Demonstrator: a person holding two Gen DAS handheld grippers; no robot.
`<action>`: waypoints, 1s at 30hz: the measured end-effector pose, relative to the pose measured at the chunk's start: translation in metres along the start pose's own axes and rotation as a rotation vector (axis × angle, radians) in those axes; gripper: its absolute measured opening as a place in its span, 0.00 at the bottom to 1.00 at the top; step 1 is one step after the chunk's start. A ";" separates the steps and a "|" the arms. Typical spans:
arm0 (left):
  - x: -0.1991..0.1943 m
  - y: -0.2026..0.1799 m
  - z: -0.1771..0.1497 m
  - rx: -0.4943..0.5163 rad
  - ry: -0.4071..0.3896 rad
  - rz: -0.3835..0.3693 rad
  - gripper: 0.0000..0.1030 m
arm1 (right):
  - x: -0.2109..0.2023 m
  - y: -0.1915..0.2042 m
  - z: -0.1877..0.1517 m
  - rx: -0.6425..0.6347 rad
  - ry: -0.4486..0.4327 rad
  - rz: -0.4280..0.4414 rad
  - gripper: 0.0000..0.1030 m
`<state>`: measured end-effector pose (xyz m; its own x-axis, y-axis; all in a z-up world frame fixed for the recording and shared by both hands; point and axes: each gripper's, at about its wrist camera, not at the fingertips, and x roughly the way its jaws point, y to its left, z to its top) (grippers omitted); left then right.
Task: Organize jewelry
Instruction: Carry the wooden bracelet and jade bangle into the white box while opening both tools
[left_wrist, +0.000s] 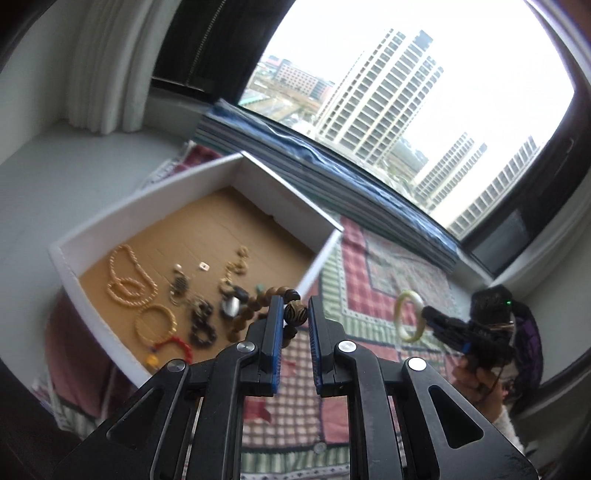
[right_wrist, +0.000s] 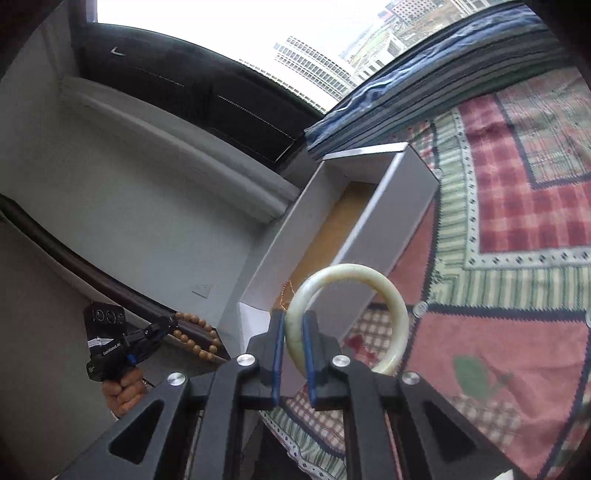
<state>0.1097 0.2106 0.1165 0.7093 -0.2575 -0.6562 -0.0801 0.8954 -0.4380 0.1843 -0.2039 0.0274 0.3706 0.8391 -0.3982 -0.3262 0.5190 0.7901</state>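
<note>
My left gripper (left_wrist: 294, 314) is shut on a brown wooden bead bracelet (left_wrist: 295, 313), held above the near right corner of a white box (left_wrist: 199, 173) with a cardboard floor. The bracelet hangs left of the fingers. In the box lie gold bead strands (left_wrist: 127, 280), a gold bangle (left_wrist: 155, 323), a red cord bracelet (left_wrist: 173, 345) and dark pieces (left_wrist: 201, 321). My right gripper (right_wrist: 293, 326) is shut on a pale jade bangle (right_wrist: 391, 295), held above the patchwork cloth beside the box (right_wrist: 399, 206). The left gripper (right_wrist: 162, 326) and beads (right_wrist: 201, 339) show in the right wrist view; the right gripper (left_wrist: 430, 317) with the bangle (left_wrist: 402, 306) shows in the left wrist view.
A red and green patchwork cloth (left_wrist: 388, 266) covers the surface. Folded blue fabric (left_wrist: 332, 162) lies along the window behind the box. A white sill and curtain (left_wrist: 99, 74) stand at the left. A dark bag (left_wrist: 517, 325) sits at the far right.
</note>
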 end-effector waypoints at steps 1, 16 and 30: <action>0.005 0.008 0.006 0.002 -0.006 0.035 0.11 | 0.012 0.009 0.007 -0.018 0.003 0.012 0.10; 0.141 0.114 0.024 -0.047 0.172 0.292 0.11 | 0.217 0.058 0.070 -0.411 0.178 -0.327 0.10; 0.166 0.097 -0.004 0.031 0.120 0.456 0.83 | 0.288 0.046 0.036 -0.495 0.331 -0.553 0.56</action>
<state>0.2175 0.2534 -0.0375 0.5206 0.1260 -0.8445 -0.3424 0.9368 -0.0713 0.3073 0.0560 -0.0349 0.3394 0.4047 -0.8491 -0.5467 0.8194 0.1720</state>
